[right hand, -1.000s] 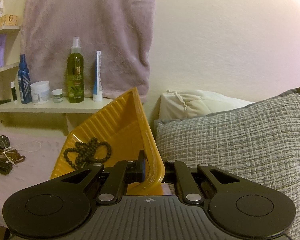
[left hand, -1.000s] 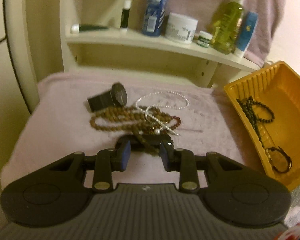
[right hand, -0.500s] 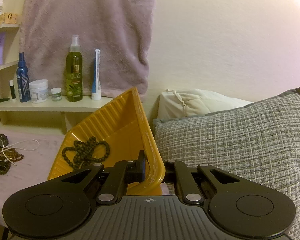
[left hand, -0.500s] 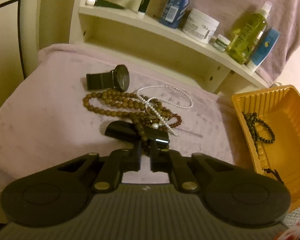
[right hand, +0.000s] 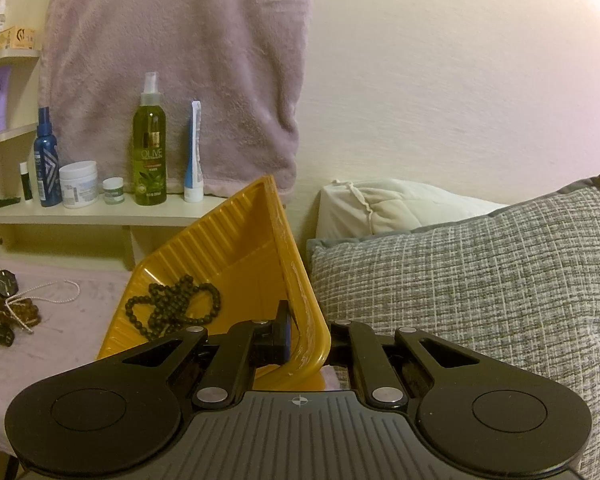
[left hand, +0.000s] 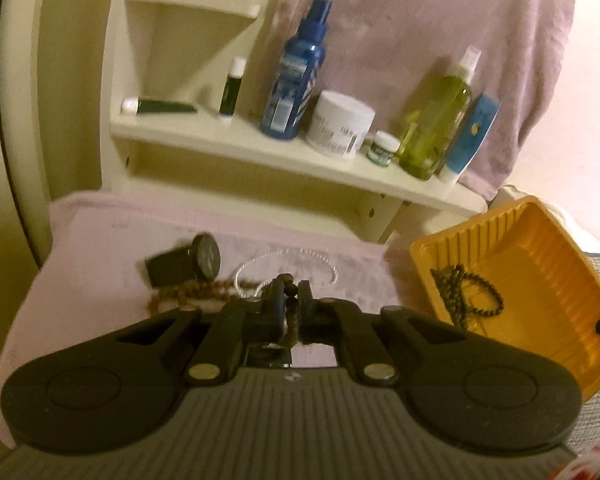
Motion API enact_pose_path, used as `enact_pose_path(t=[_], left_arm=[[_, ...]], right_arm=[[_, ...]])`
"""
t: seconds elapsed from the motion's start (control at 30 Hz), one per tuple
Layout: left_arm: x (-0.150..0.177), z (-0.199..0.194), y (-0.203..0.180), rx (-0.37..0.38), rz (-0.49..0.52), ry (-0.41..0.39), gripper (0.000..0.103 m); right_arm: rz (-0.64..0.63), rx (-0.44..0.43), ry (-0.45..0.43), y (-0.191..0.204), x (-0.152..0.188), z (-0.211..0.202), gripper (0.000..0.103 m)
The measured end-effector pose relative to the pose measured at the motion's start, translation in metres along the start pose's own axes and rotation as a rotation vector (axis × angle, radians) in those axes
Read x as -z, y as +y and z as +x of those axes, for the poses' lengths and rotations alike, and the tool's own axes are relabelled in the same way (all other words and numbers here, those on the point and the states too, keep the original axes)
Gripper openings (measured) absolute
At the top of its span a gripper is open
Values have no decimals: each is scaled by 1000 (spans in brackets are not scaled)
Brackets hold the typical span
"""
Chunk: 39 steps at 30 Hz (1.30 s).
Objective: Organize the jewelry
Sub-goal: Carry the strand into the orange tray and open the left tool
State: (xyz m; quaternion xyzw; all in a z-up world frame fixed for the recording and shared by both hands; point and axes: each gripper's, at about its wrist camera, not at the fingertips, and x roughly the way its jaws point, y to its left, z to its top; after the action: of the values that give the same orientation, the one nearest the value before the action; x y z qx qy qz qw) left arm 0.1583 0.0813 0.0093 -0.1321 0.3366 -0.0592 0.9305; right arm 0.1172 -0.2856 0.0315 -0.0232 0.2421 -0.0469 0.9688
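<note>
Left gripper (left hand: 291,300) clamped tight on brown bead strand (left hand: 188,294), lifted above pink cloth (left hand: 80,264); rest of strand trails beside black watch (left hand: 198,260) and pearl necklace (left hand: 284,264). Right gripper (right hand: 306,336) pinched on rim of tilted yellow tray (right hand: 300,280), dark bead bracelet (right hand: 172,308) inside. Grey pillow (right hand: 460,280) alongside.

A cream shelf (right hand: 100,216) at left holds bottles; a purple towel (right hand: 180,60) hangs above; a grey pillow (right hand: 480,280) lies at right.
</note>
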Motion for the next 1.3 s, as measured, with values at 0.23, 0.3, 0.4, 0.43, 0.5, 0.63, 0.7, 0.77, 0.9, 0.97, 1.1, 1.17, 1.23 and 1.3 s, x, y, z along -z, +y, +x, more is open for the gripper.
enact_pose_path(t=[0.23,0.3,0.4,0.43,0.5,0.63,0.7,0.77,0.9,0.97,1.1,1.17,1.23,1.3], left_arm=[[-18,-8,-1,6,29,-16,5],[-20,-10,-1,7,34,-19,5],[-23,-11,-1,13,41,-21,5],[-24,-11,-2,18,42,-20,5],[-26,-11,-6,29,52,-18,5],[-28,-10,-22,66,88,-4,5],[-29,-7,-35,95,105,7,5],[-28,-4,-48,131,123,15,5],[-23,5,-82,208,158,37,5],[-20,11,-97,245,172,52,5],[-10,25,-129,308,200,93,5],[-3,32,-143,333,212,112,5],[3,38,-154,351,226,128,5],[9,43,-164,369,242,144,5]], right_arm=[[6,-5,-3,0,-1,-1,9],[7,-6,-6,0,-1,-1,9],[9,-6,-6,0,-1,-1,9],[9,-7,-6,0,0,-1,9],[10,-7,-5,0,0,-1,9],[13,-9,-7,0,-1,-1,9],[13,-10,-7,0,-1,-1,9],[15,-10,-6,-1,0,0,9],[16,-11,-5,-1,0,-1,9],[17,-11,-5,-1,-1,-1,9],[16,-12,-6,-1,-1,-1,9],[17,-12,-6,-1,-1,-1,9],[19,-12,-4,-1,-1,-1,9],[20,-11,-3,-1,-1,-1,9]])
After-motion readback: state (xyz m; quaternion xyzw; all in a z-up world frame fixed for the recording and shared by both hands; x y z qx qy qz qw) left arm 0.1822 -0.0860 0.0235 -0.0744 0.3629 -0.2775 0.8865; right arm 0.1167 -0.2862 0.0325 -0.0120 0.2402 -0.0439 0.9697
